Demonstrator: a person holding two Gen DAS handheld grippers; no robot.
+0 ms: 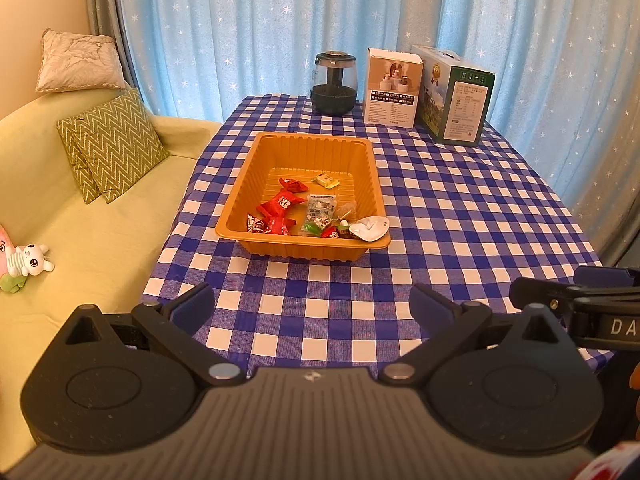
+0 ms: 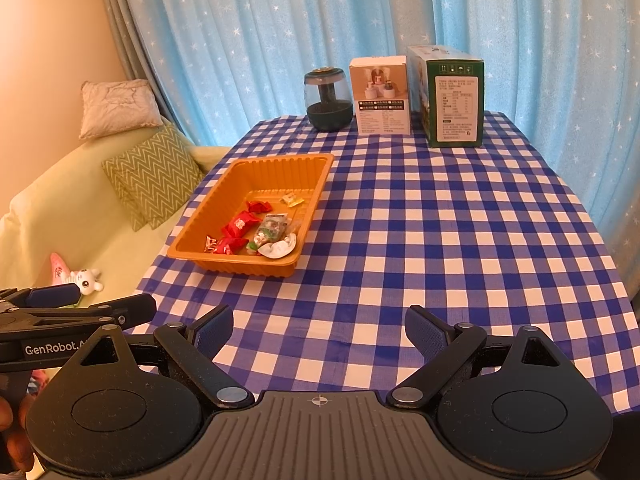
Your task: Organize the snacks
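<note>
Snacks (image 1: 298,212) lie in the orange tray (image 1: 312,146), well beyond both grippers' wide-apart, empty jaws

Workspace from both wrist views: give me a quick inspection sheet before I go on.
Surface: table under a blue-and-white checked cloth.
Job's things: orange tray holding wrapped snacks; none seen loose on the cloth.
Clutter: dark jar, white box, green box along the far edge.
Grippers: left gripper and right gripper open, empty.
Cables: nothing seen.
Surroundings: sofa with cushions, starred curtain.
</note>
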